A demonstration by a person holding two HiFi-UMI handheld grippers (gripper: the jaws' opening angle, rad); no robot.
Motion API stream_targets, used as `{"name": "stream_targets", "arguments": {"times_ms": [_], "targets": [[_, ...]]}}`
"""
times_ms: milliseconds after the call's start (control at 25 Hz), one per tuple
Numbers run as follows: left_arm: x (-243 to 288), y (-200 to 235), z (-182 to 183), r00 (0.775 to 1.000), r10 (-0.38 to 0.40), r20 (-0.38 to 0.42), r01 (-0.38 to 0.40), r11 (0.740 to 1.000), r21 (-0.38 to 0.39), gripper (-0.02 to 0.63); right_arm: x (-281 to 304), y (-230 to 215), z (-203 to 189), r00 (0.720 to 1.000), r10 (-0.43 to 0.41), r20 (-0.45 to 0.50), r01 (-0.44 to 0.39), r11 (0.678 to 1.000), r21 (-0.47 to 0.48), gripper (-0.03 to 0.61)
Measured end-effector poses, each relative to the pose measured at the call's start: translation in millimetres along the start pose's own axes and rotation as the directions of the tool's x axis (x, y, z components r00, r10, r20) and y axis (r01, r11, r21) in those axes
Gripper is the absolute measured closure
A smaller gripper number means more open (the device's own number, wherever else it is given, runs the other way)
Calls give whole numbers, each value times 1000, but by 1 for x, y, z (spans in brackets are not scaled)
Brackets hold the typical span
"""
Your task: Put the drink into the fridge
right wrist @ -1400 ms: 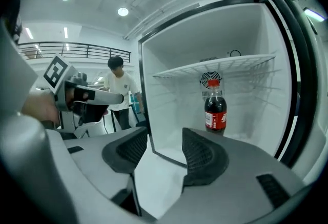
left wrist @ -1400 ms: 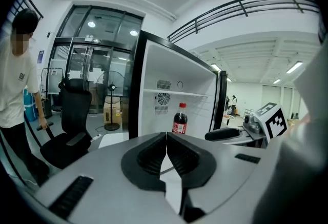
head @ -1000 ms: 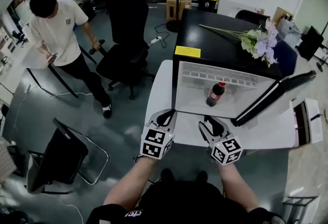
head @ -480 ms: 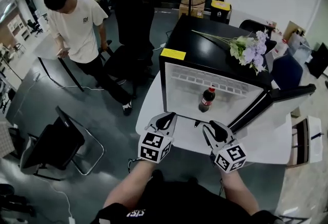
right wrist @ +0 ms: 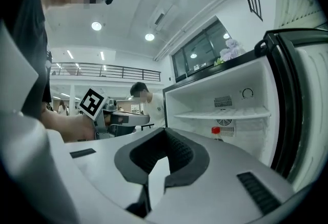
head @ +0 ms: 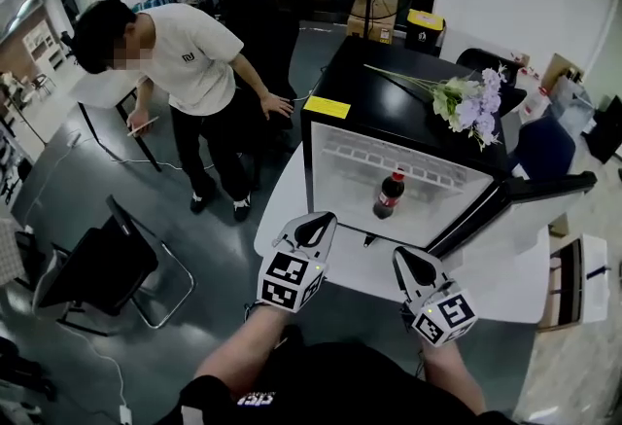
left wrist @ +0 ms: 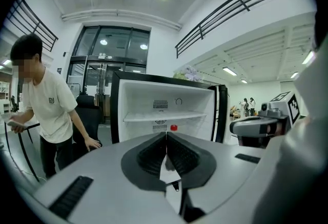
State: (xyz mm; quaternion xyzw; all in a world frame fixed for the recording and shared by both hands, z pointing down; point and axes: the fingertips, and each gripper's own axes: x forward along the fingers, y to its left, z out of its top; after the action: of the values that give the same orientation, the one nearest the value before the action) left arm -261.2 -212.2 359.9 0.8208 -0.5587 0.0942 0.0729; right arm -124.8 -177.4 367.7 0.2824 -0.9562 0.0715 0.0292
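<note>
A cola bottle [head: 390,194] with a red cap stands upright inside the open black mini fridge [head: 408,102]; its cap [left wrist: 174,127] peeks over my left jaws and shows again [right wrist: 216,130] in the right gripper view. The fridge door [head: 505,204] hangs open to the right. Both grippers sit in front of the fridge, apart from the bottle. My left gripper [head: 309,223] is shut with nothing in it. My right gripper [head: 409,260] has its jaws together and is empty too.
The fridge stands on a white table [head: 321,263]. Artificial flowers [head: 466,97] lie on the fridge top beside a yellow label [head: 328,106]. A person [head: 190,63] in a white shirt stands at the left by a black chair [head: 253,34]. A folding chair [head: 107,267] is at lower left.
Both grippers drew back from the fridge toward me. The right gripper's jaws closed. The person at the left stepped closer to the fridge and put a hand on the chair.
</note>
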Motion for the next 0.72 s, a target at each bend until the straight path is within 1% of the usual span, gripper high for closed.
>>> {"name": "stream_targets", "arguments": {"times_ms": [160,280,560,720], "targets": [[-10,13,0,1000,23,2,-23,1000,-5,595,-1,1,11,1000,-5,21,6,1000,-22,565],[-16,21,-4,999,34,-3,-34,999,-15,595,1,-1,12,1000,-17,16,18,999,-35,566],[-4,36,-5,999,33,6,-33,999,-29,595,13,-8,6,999,-51,1,51,998,-28,566],[-4,40,0,999,36,18,-36,999,-23,595,21,-9,11,999,-49,9,49,998,-30,566]]}}
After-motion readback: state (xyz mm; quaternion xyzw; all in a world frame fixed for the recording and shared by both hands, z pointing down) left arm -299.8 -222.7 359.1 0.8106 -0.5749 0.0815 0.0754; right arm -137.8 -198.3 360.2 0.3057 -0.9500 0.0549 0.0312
